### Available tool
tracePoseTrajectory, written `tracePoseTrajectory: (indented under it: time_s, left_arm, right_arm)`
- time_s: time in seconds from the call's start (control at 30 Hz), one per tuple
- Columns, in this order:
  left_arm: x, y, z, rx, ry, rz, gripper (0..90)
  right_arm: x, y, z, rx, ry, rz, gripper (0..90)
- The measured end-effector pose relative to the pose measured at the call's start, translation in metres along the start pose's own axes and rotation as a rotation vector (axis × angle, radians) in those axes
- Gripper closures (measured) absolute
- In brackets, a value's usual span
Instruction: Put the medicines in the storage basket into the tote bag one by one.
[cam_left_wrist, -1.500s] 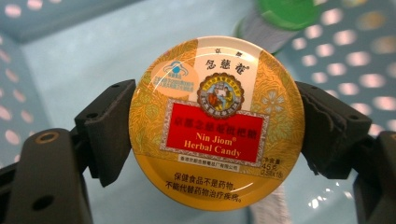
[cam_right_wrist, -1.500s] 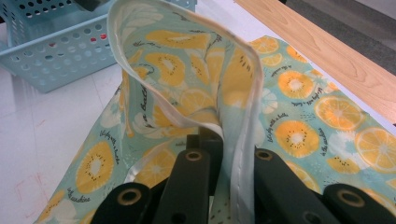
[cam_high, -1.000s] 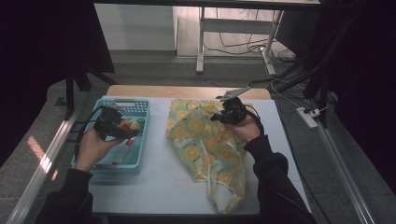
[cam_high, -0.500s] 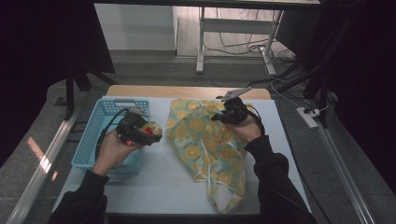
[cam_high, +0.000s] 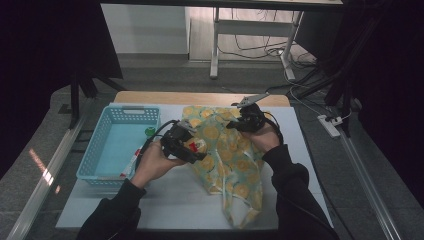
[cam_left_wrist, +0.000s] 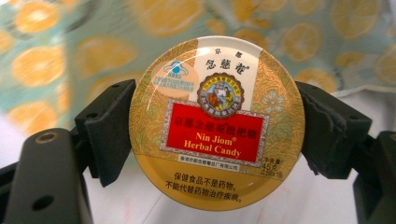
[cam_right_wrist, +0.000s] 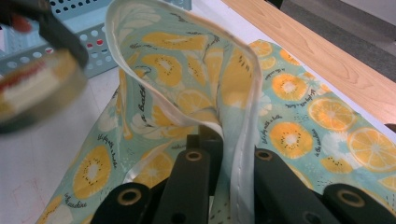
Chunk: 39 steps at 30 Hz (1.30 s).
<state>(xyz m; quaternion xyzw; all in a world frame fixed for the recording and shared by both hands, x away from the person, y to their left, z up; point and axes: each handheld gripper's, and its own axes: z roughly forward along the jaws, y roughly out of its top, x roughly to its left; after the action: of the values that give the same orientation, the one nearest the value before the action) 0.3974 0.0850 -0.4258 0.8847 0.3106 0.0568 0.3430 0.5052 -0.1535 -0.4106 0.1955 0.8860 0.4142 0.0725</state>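
From the high view, the left tool (cam_high: 192, 146) holds a round candy tin (cam_high: 196, 146) at the left edge of the fruit-print bag (cam_high: 225, 160), which lies spread on the table (cam_high: 165, 195). The blue basket (cam_high: 120, 145) stands just to the left, with a small green thing and a tube inside it. The left forearm comes in from the bottom and bends toward the middle, with the hand wrapped around the tool body. The right tool (cam_high: 239, 121) rests at the far end of the bag, the right hand behind it and the wrist low over the cloth.

In the left gripper view, the tin (cam_left_wrist: 217, 123) sits between the two black pads (cam_left_wrist: 109, 130), which press on its rim from both sides. It looks stiff and light, and its glossy lid seems slippery, so the rim is the better place to hold; a grip on the flat faces could slide, I think.

In the right gripper view, the jaws are closed on the hem of the bag (cam_right_wrist: 187, 84) and lift it so the mouth stands open. The cloth is soft and thin and would fold down if released. The blurred tin (cam_right_wrist: 35, 91) is near, at the left of the opening
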Motion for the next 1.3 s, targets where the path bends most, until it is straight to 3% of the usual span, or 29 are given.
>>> tracePoseTrajectory:
  time_s: [0.4,0.77,0.97,1.1,1.3]
  left_arm:
    - [-0.023,0.038,0.051,0.015,-0.077,0.089,20.6]
    - [-0.031,0.049,0.090,0.052,-0.117,0.133,20.6]
    - [-0.029,0.051,0.106,0.048,-0.115,0.157,20.5]
    - [-0.024,0.052,0.115,0.064,-0.072,0.161,20.5]
    - [-0.016,0.051,0.124,0.043,-0.021,0.151,20.5]
  right_arm:
    - [-0.005,0.000,-0.003,-0.013,-0.003,0.011,90.0]
    - [-0.010,-0.002,-0.004,-0.019,-0.002,0.024,90.0]
    - [-0.010,-0.002,-0.002,-0.014,-0.005,0.026,90.0]
    - [-0.010,-0.003,-0.001,-0.013,-0.009,0.024,90.0]
    - [-0.010,-0.004,0.000,-0.005,-0.016,0.027,90.0]
